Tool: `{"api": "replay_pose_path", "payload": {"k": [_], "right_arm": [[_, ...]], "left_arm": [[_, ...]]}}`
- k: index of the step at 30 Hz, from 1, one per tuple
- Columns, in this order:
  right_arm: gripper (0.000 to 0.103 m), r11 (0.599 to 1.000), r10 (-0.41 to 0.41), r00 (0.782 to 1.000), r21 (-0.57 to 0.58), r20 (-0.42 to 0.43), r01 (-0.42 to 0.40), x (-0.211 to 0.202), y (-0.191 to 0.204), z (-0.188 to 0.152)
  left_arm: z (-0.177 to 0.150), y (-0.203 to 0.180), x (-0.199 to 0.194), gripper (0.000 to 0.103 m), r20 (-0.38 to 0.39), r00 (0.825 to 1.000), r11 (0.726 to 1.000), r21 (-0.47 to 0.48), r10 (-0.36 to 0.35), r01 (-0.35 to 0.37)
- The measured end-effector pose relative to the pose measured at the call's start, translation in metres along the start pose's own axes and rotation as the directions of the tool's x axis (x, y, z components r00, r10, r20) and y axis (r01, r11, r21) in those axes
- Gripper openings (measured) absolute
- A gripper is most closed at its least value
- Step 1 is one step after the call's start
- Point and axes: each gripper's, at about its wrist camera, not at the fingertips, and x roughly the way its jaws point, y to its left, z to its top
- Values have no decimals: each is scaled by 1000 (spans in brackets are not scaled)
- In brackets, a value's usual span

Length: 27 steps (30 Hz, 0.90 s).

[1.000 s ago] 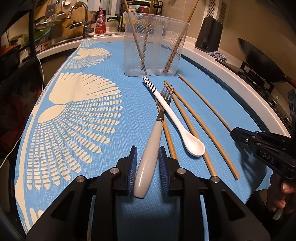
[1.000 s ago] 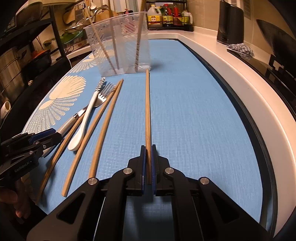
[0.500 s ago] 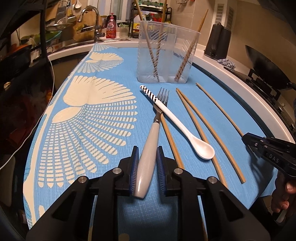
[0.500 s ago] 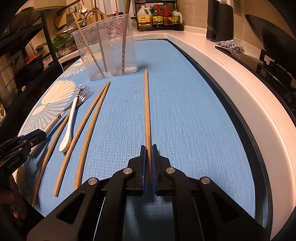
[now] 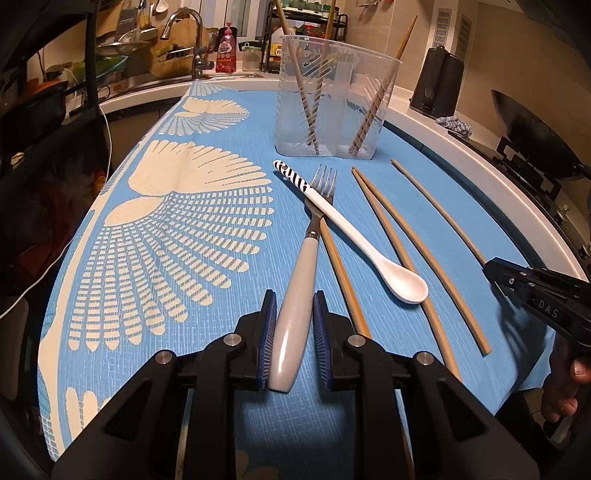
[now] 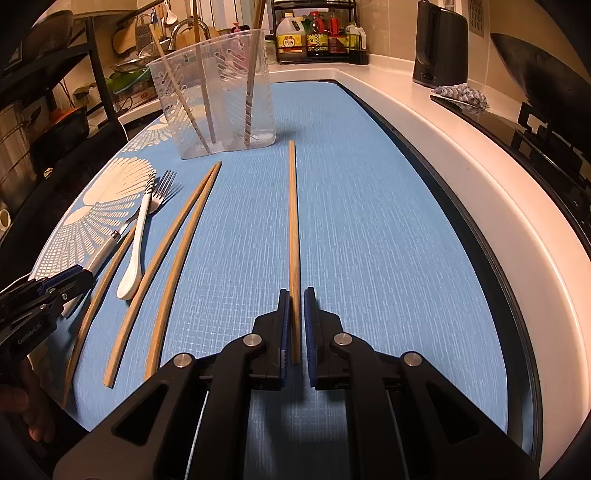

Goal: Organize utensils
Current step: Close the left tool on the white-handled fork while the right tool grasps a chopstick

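A fork (image 5: 299,295) with a grey handle lies on the blue mat (image 5: 207,369). My left gripper (image 5: 294,314) is shut on the handle's end. A white spoon (image 5: 354,232) rests across the fork's neck. Three loose wooden chopsticks (image 5: 406,251) lie beside them. A clear plastic holder (image 5: 332,99) at the back has chopsticks standing in it. My right gripper (image 6: 295,306) is shut on the near end of a single chopstick (image 6: 293,221), which points at the holder (image 6: 221,92). Each gripper shows at the other view's edge: the right gripper (image 5: 495,267) and the left gripper (image 6: 85,275).
A white counter rim (image 6: 480,184) curves along the mat's right side. Beyond it stand a black kettle (image 6: 439,44), a cloth (image 6: 461,94) and a dark wok (image 5: 532,125). Bottles (image 6: 317,37) and a sink tap (image 5: 184,33) are at the back.
The left jaws have narrowed onto the fork's handle. Both views now take in more of the counter, so the holder looks farther away. The utensils on the mat lie as before.
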Motion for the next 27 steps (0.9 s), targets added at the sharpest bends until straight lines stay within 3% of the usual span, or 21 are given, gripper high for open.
{"api": "replay_pose_path", "payload": {"k": [27], "right_arm": [[6,1000,3,1000,-24,24,-2,1,1,1]], "left_arm": [[-7,-14,-2,20,63,995,995,59,74,-78]]}}
